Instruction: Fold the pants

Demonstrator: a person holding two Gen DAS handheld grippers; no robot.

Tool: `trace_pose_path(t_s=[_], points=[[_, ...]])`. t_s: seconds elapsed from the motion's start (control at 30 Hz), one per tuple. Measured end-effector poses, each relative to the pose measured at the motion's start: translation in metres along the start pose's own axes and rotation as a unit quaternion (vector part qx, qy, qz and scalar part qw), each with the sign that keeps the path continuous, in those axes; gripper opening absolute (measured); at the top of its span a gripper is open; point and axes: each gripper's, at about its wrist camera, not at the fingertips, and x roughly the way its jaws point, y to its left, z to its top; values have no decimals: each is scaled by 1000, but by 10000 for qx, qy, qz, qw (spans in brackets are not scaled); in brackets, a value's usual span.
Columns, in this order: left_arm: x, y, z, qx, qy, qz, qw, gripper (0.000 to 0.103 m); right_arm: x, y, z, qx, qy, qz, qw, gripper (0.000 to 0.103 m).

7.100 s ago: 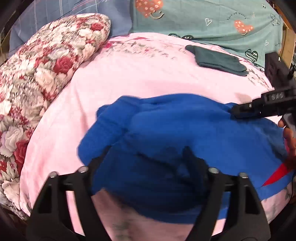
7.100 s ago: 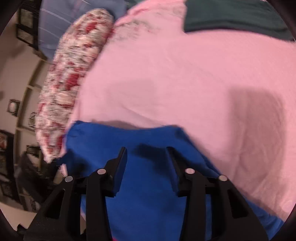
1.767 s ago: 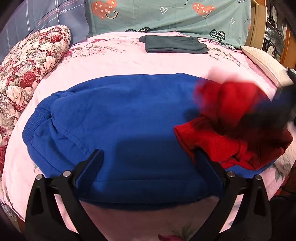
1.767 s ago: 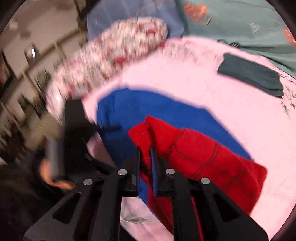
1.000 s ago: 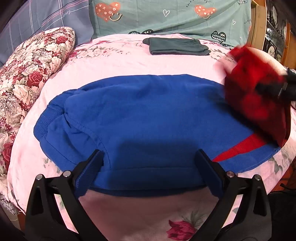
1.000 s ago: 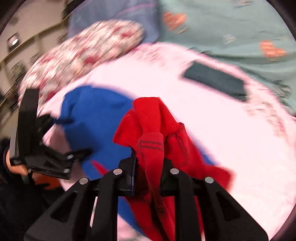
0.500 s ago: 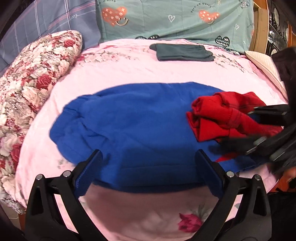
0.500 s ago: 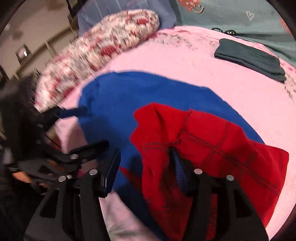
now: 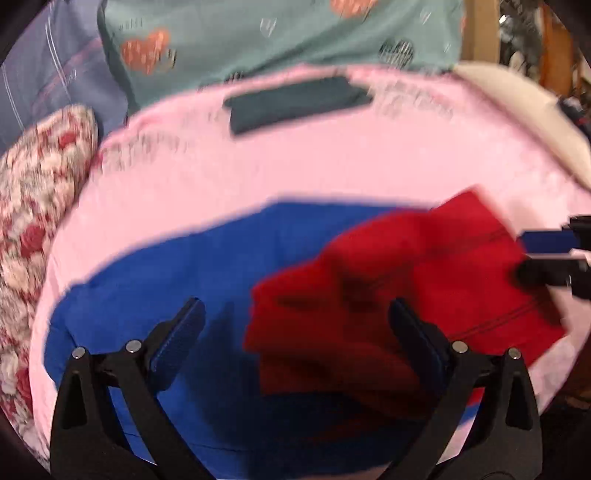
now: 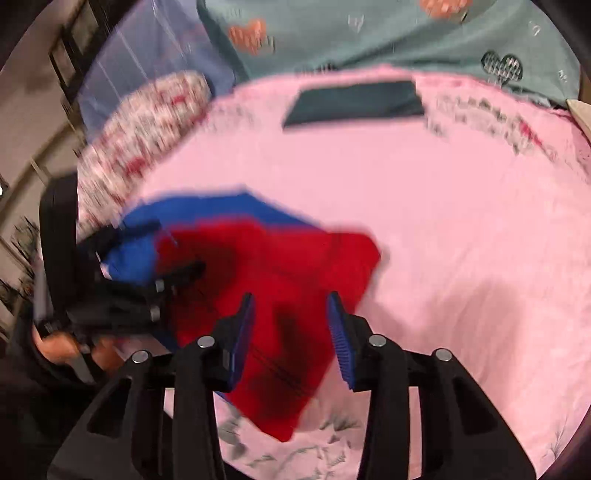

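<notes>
Blue pants [image 9: 177, 280] lie spread on the pink bed, their right part covered by a crumpled red garment [image 9: 399, 295]. My left gripper [image 9: 295, 328] is open above the near edge of the blue pants and the red garment's left end. My right gripper [image 10: 291, 332] is open over the red garment [image 10: 266, 295], which lies on the blue pants [image 10: 207, 210]. In the left wrist view the right gripper [image 9: 546, 258] shows at the red garment's right edge. In the right wrist view the left gripper [image 10: 147, 273] shows at the left. Both views are blurred.
A folded dark green garment [image 9: 295, 101] lies at the far side of the pink bedsheet [image 9: 332, 166]. A floral pillow [image 9: 33, 206] lies along the left. A teal heart-print pillow [image 9: 277, 33] stands behind. A cream pillow [image 9: 517, 110] is at the right edge.
My right gripper lifted the red garment, dropped it back onto the blue pants and opened. Both grippers have since moved in closer over the clothes; the red garment now lies flatter.
</notes>
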Motion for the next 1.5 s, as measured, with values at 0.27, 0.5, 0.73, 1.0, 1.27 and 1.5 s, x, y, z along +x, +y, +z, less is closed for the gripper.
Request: trace_pose_path(t_s=[0.27, 0.5, 0.73, 1.0, 1.27, 1.5], points=[[4, 12, -10, -330, -3, -254, 9991, 101, -17, -22, 11, 230, -620, -288, 9974, 80], [5, 13, -11, -423, -52, -212, 9989, 101, 39, -45, 37, 672, 97, 586, 9960, 26], [8, 4, 14, -682, -56, -276, 9973, 101, 6, -13, 74, -349, -456, 331, 9978, 11], [46, -22, 65, -965, 48, -525, 9939, 101, -15, -66, 100, -197, -784, -563, 9951, 11], [34, -14, 52, -875, 76, -466, 9950, 101, -6, -104, 70, 139, -512, -1006, 9935, 35], [18, 14, 32, -1307, 93, -868, 9876, 101, -23, -1, 62, -1173, -609, -226, 9910, 46]])
